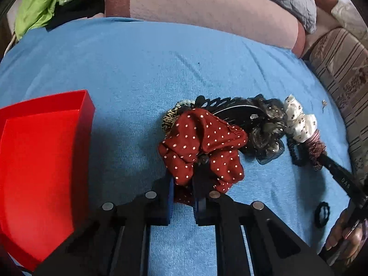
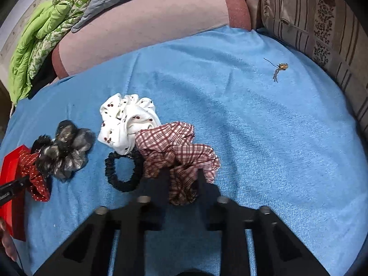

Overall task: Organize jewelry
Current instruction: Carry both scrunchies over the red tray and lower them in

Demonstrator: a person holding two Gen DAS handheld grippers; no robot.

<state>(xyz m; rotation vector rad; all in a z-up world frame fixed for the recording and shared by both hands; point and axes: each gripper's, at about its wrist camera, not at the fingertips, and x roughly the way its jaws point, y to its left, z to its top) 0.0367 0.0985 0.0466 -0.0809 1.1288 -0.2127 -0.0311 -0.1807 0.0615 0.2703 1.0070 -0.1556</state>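
On the blue bedsheet (image 1: 161, 69), soft, light scrunchies are pinched at bunched fabric: red polka-dot scrunchie (image 1: 202, 145) by the left hand-held gripper (image 1: 184, 184); plaid scrunchie (image 2: 177, 154) by the right hand-held gripper (image 2: 182, 179).

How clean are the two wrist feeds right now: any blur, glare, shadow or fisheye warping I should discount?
Left wrist view: sharp at centre on the red polka-dot fabric scrunchie; glossy red plastic box brightly lit, casting a shadow on the blue towel; edges bow strongly. Right wrist view: plaid pink fabric scrunchie clear, small gold earring tiny and soft; dark corner vignetting.
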